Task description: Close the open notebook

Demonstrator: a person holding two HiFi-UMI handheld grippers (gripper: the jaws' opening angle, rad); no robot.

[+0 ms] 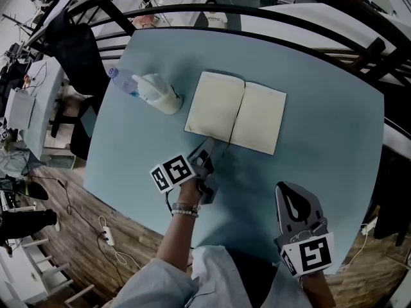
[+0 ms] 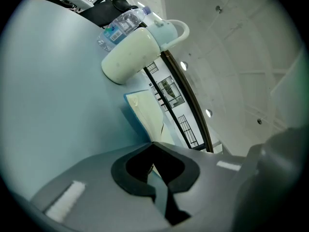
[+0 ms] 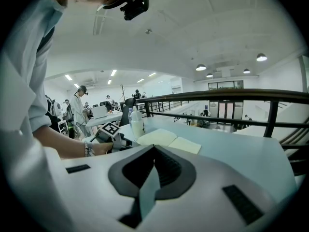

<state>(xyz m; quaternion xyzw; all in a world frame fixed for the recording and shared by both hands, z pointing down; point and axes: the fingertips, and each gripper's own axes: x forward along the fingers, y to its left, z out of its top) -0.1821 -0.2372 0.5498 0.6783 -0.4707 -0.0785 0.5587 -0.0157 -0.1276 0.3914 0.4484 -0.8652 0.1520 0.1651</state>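
Pale blue desk (image 1: 321, 108), black railing behind it. Nearest: right gripper (image 1: 287, 187) over bare desk, jaws pressed together, nothing between them. Left gripper (image 1: 207, 145) at the near edge of the open cream-paged notebook (image 1: 257, 117), jaws pressed together; any pinch on the cover unclear. Notebook lay flat mid-desk. Farther left: white handled jug (image 1: 160, 94), with clear plastic bottle (image 1: 122, 79) beside it.

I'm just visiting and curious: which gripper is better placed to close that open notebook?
Left. The left gripper is at the notebook's near edge, by the left page, with its jaws together. The right gripper sits farther back toward the person, apart from it.
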